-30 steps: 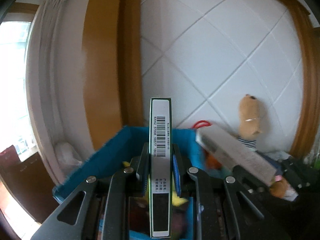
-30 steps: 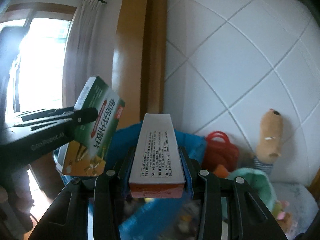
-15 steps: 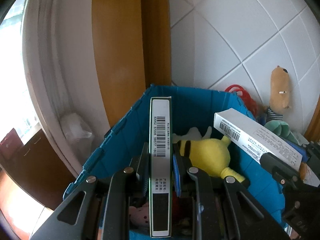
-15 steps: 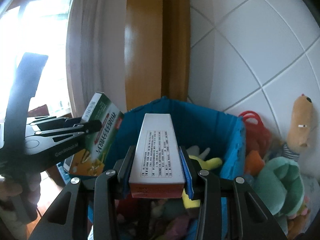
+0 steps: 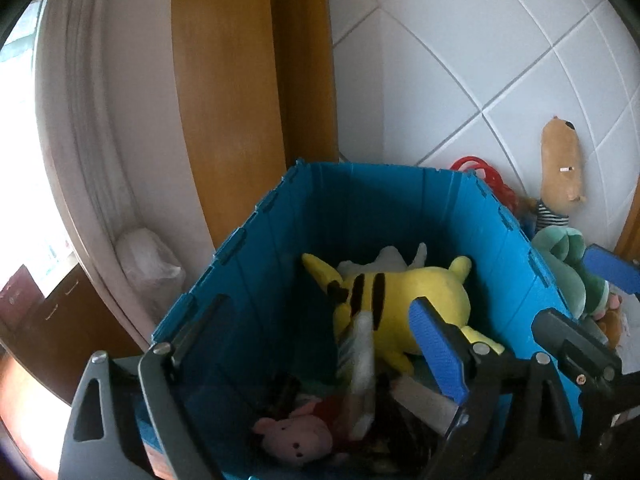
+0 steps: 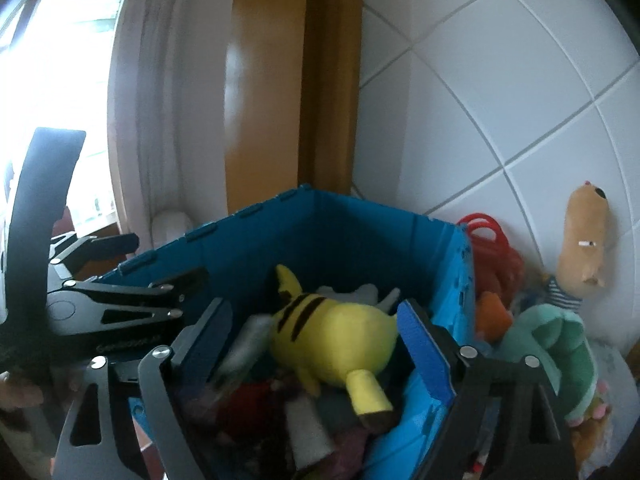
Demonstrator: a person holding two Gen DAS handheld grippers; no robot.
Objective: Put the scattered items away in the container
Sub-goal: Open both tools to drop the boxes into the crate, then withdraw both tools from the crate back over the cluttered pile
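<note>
Left gripper (image 5: pixel 320 344): jaws wide, just opened, pads pressing nothing; a blurred white box (image 5: pixel 358 364) is between them, long axis near upright.
Right gripper (image 6: pixel 316 344): jaws wide, just opened, gripping nothing; a blurred pale box (image 6: pixel 308 428) below them, long axis running toward the camera.
Blue bin (image 5: pixel 360 208): directly beneath both jaw pairs, open top.
Yellow striped plush (image 5: pixel 400 300): in the bin beyond the jaws, lying on its side.
Brown plush (image 6: pixel 584 240): outside the bin, right of the jaws, upright against the tiled wall.

Blurred boxes (image 5: pixel 360 364) inside bin (image 5: pixel 256 280)
</note>
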